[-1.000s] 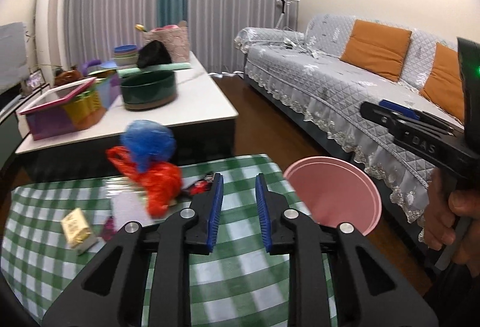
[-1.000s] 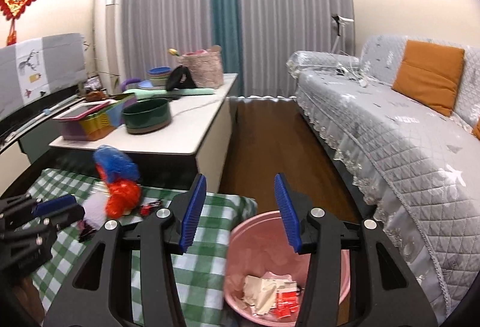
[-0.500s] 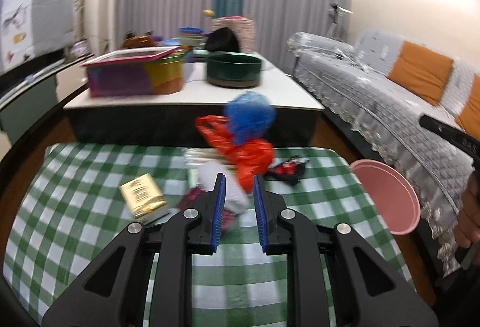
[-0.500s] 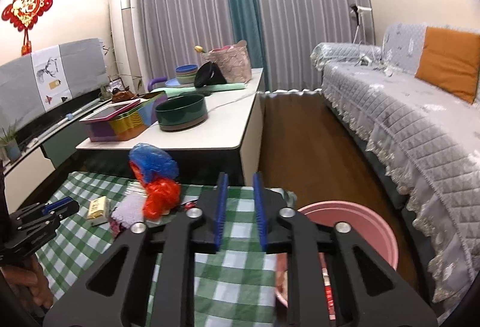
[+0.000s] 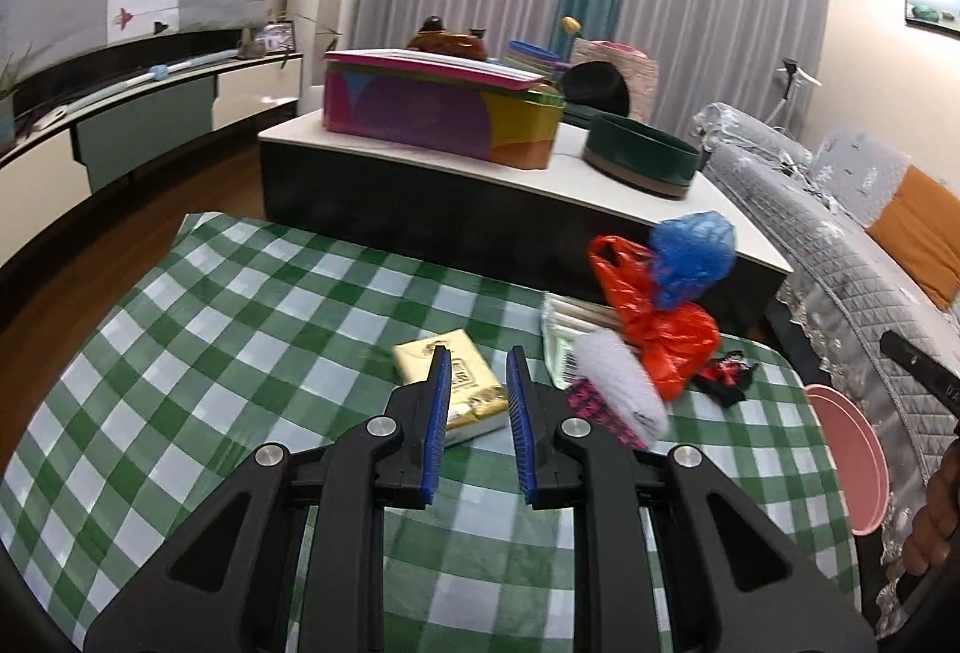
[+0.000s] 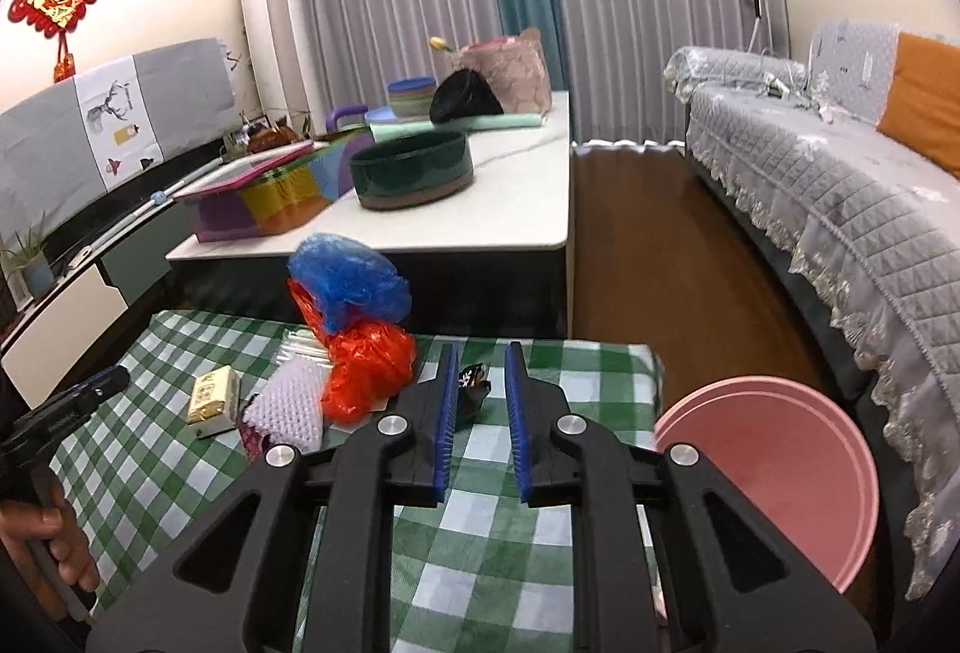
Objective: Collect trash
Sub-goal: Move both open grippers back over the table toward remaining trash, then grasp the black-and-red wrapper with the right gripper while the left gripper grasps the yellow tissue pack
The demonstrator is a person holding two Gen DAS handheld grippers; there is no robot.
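While most of the trash is lying on the checked tablecloth [image 5: 252,329], the pink bin [image 6: 774,467] is waiting beside it. The left gripper [image 5: 477,413] is hovering over the yellow packet [image 5: 462,389], jaws narrow, grasping nothing. The right gripper [image 6: 480,413], whose jaws have just been closing, is also empty, near the black-red wrapper [image 6: 471,383]. Much is left.

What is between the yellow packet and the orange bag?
In the right wrist view, a white knitted pad lies between the yellow packet and the orange bag.
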